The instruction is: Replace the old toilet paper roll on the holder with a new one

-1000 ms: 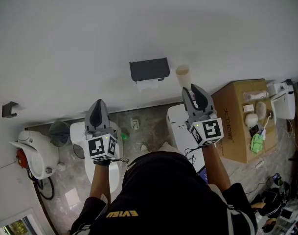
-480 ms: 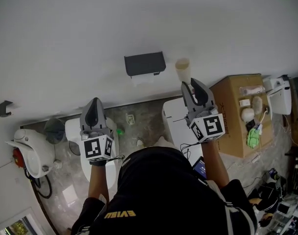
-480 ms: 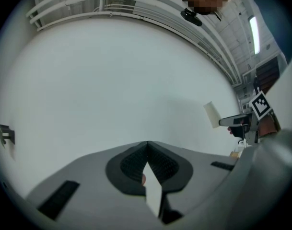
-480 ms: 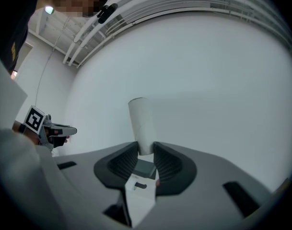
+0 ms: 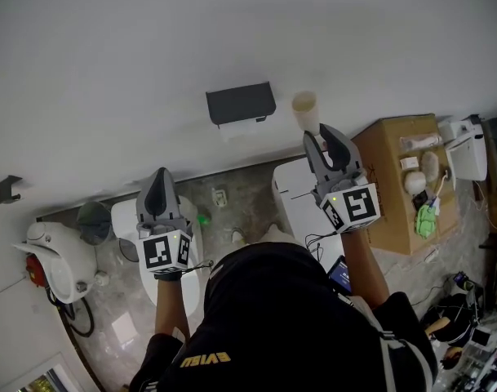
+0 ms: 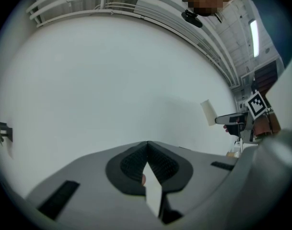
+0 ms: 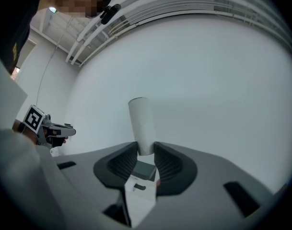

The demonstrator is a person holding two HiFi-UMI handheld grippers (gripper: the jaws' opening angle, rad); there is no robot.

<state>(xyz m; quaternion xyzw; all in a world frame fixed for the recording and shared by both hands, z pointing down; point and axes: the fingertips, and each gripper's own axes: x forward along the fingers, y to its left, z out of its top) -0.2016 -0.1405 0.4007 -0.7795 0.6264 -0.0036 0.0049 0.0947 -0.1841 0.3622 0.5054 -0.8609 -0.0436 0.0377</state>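
clamping cardboard tube [image 7: 142, 123] — right gripper [image 7: 146, 147], narrowly parted

Head view shifted; toilet paper holder [image 5: 241, 104] sits slightly higher in frame.

Here's the holder [image 5: 241, 104] up on the wall, sitting between the two grippers, and just to its right is the cardboard tube [image 5: 306, 111], standing out from the jaws of the right gripper [image 5: 320, 135]. The left gripper [image 5: 160, 174] is lower and off to the holder's left, over the toilet [image 5: 124, 219]. Down on the floor, right of the right gripper, a cardboard box [image 5: 391, 194] sits against the wall with small items on top.
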